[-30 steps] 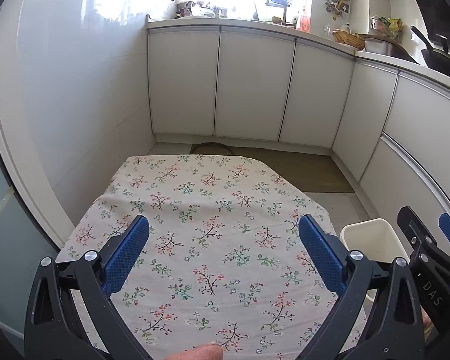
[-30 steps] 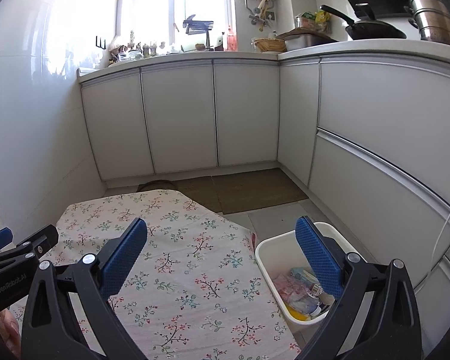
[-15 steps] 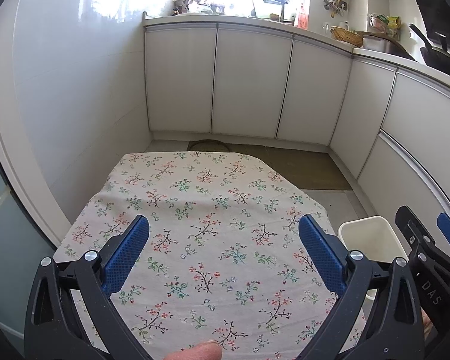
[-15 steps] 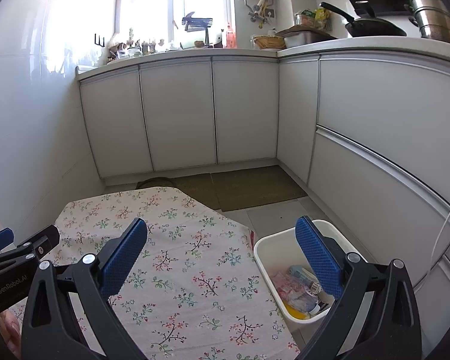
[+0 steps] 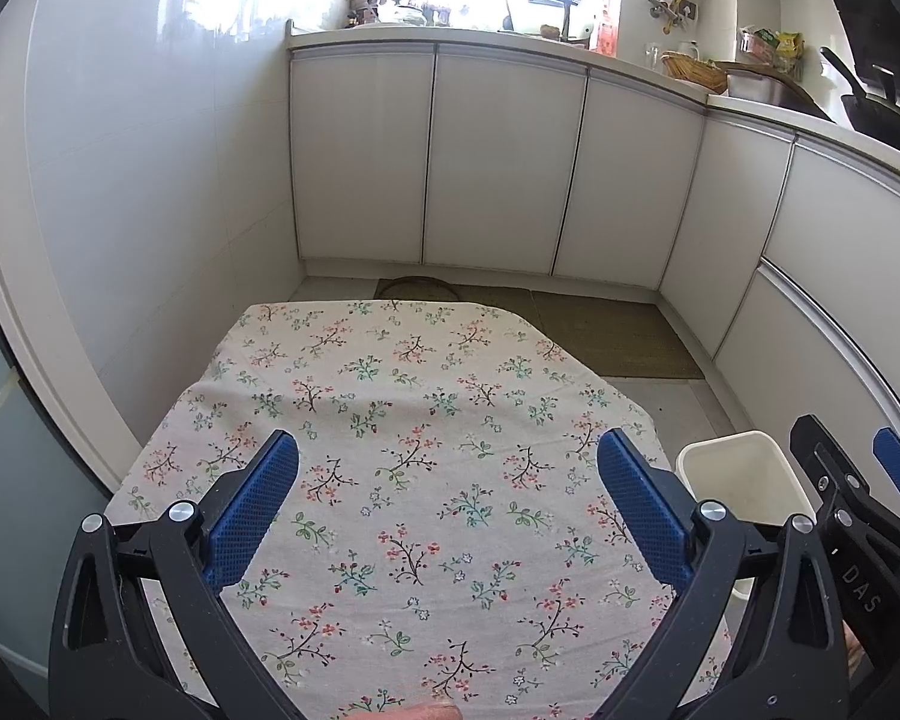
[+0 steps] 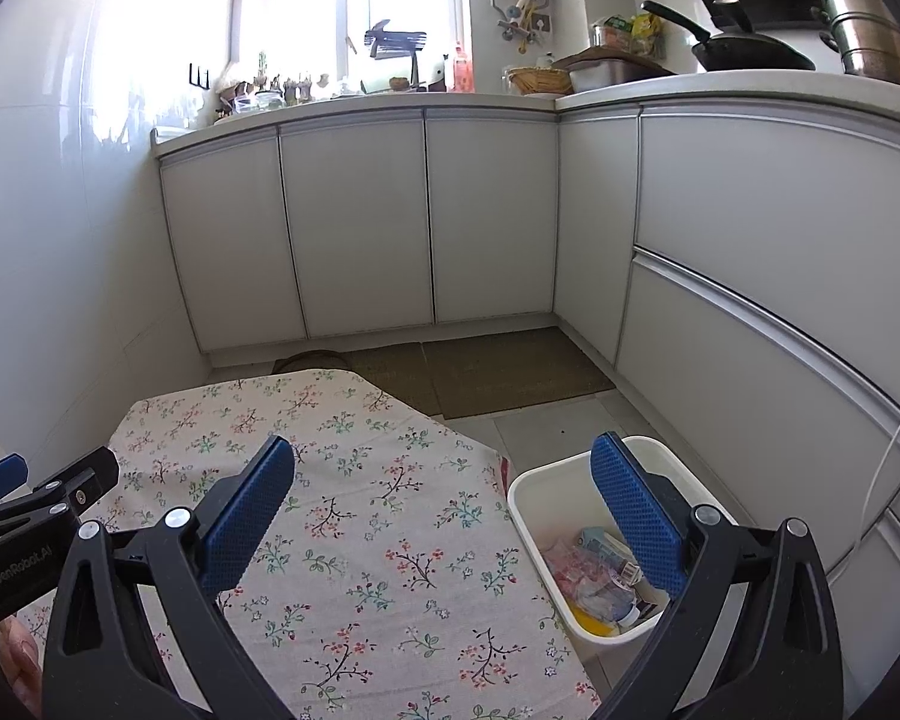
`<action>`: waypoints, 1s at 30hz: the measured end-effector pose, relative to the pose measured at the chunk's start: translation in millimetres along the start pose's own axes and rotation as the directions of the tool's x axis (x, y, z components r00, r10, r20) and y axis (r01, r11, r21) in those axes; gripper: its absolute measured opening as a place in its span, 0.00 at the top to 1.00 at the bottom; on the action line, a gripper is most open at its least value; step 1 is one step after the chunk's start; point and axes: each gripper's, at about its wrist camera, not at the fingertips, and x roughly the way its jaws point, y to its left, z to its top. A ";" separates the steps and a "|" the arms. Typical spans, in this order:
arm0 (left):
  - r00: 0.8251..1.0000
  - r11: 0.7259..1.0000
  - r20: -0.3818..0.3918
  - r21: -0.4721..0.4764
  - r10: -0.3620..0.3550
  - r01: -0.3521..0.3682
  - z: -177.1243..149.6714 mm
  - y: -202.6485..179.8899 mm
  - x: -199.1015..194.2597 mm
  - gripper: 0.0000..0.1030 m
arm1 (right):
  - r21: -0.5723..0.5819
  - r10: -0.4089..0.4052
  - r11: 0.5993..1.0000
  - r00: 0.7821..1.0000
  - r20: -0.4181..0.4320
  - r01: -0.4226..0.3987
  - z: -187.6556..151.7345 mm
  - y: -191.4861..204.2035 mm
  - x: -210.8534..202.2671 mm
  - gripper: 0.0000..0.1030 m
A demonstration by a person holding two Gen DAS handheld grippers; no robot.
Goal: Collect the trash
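Observation:
A white bin point(image 6: 576, 483) stands on the floor beside the table's right edge, with wrappers and packets point(image 6: 594, 576) lying in it. The left wrist view shows the same bin point(image 5: 738, 468) past the table corner. The table wears a floral cloth point(image 5: 426, 438) with nothing lying on it. My left gripper point(image 5: 449, 480) hovers open over the cloth, nothing between its blue pads. My right gripper point(image 6: 444, 483) is open too, its left finger above the cloth point(image 6: 354, 516) and its right finger over the bin.
White kitchen cabinets point(image 5: 498, 162) run along the back and right, under a counter with a wok point(image 6: 744, 54) and pots. A brown mat point(image 6: 510, 369) lies on the floor beyond the table. A white wall point(image 5: 120, 180) closes the left side.
Both cameras have tilted up or pulled back slightly, showing more of the cabinets and counter. Both grippers remain open and empty.

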 end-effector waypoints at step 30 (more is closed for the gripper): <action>0.999 0.997 0.008 0.062 -0.047 0.046 -6.2 -5.8 5.2 0.23 | -0.005 -0.005 1.000 1.000 -0.030 0.005 -3.9 0.8 6.1 0.07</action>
